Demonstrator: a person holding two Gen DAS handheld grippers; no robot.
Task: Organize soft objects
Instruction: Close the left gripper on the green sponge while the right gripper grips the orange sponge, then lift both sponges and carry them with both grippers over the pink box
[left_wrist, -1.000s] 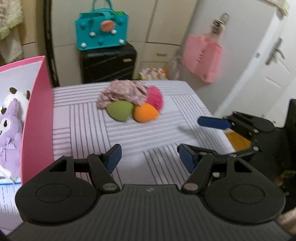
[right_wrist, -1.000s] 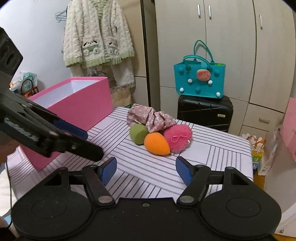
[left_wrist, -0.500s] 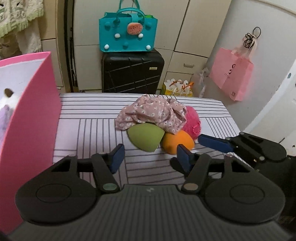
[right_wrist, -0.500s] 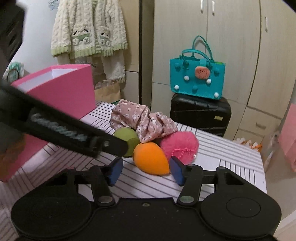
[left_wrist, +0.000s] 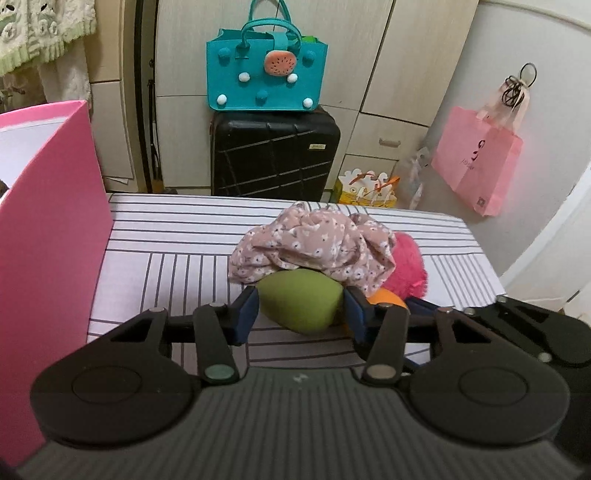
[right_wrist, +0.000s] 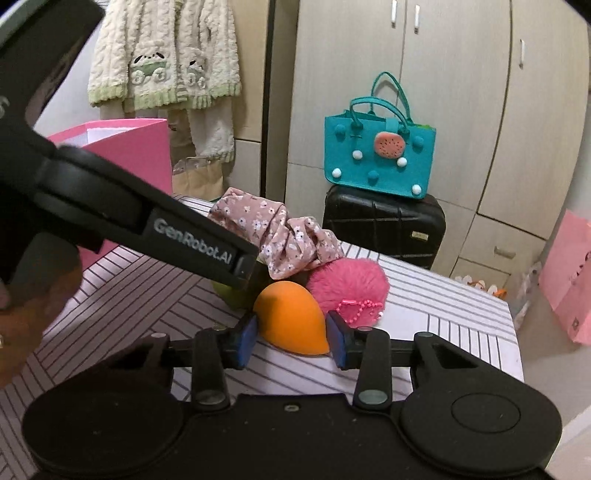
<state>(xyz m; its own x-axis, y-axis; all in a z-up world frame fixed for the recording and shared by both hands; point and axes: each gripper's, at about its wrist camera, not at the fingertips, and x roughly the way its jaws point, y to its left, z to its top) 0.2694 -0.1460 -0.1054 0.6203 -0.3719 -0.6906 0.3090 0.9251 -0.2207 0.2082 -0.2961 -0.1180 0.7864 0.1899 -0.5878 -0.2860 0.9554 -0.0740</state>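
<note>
A pile of soft things lies on the striped table (left_wrist: 166, 266): a green sponge (left_wrist: 301, 302), an orange sponge (right_wrist: 291, 323), a pink pompom (right_wrist: 347, 282) and a floral scrunchie (left_wrist: 314, 240) draped on top. My left gripper (left_wrist: 301, 314) is open, its blue pads on either side of the green sponge, close to touching. My right gripper (right_wrist: 291, 338) is open around the orange sponge, pads close to its sides. The left gripper's body crosses the right wrist view and hides most of the green sponge (right_wrist: 231, 295) there.
A pink box (left_wrist: 44, 221) stands at the table's left side. A black suitcase (left_wrist: 273, 155) with a teal bag (left_wrist: 266, 70) on it stands behind the table. A pink bag (left_wrist: 480, 166) hangs on the right wall.
Both grippers moved forward to the pile. The left now straddles the green sponge, the right the orange one, and both jaws have narrowed.
</note>
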